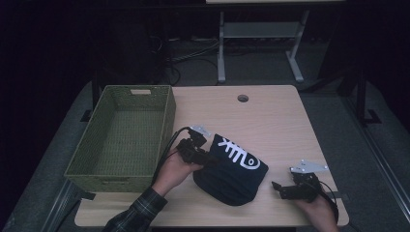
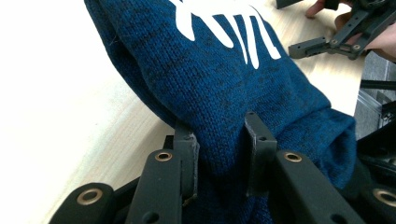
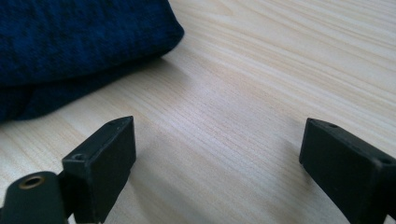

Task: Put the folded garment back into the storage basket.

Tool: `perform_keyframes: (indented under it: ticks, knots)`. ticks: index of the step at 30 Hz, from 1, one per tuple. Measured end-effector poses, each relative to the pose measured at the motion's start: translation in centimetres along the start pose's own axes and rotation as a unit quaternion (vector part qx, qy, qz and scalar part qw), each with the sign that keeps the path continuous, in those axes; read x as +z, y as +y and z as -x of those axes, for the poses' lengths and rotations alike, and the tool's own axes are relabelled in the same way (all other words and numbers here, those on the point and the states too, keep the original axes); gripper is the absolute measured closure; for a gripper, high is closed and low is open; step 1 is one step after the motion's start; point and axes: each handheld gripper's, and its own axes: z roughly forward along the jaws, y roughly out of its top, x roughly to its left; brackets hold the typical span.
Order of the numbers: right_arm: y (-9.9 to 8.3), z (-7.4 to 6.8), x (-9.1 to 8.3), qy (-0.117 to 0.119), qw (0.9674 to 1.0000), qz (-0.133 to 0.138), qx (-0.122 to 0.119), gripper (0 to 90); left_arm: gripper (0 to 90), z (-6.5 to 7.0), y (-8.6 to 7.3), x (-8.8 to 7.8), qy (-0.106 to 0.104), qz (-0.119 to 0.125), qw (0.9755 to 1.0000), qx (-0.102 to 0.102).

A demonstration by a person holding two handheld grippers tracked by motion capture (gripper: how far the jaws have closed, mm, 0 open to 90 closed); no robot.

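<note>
Both grippers sit at the near side of the table (image 1: 270, 116). At the near right, the right gripper (image 1: 283, 188) rests low over the wood in the person's right hand (image 1: 319, 208), its jaws spread wide with only bare tabletop between them; in its own view the jaws frame plain wood grain, and the edge of the dark blue knitted garment (image 1: 231, 169) lies just beyond them, apart from both.

Left of that, near the table's middle, the left gripper (image 2: 219, 149) is closed on a bunched fold of the garment: in its own view the pads press into the blue knit from either side. The left hand (image 1: 174, 169), coming out of a plaid sleeve (image 1: 140, 210), holds this gripper at the garment's left edge. The garment lies folded in a rounded heap on the wood, a white printed design (image 1: 237, 152) facing up on its far part.

Farther back on the left stands a green woven basket (image 1: 167, 116), its right wall just beside the left gripper. Near the far edge the tabletop has a round hole (image 1: 242, 98).
</note>
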Motion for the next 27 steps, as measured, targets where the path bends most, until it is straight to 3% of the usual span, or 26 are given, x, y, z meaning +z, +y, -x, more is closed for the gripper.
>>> perform_keyframes:
  ticks: [9, 27]
  knots:
    - [0.0, 0.0, 0.0, 0.000, 1.0000, 0.001, -0.002, 10.5, 71.5, 0.0, 1.1, -1.8, -0.005, -0.013, 0.9998, 0.012]
    - [0.0, 0.0, 0.0, 0.001, 1.0000, 0.000, 0.000, 10.5, 71.6, 0.2, 2.2, -6.6, 0.022, -0.009, 0.9992, 0.031]
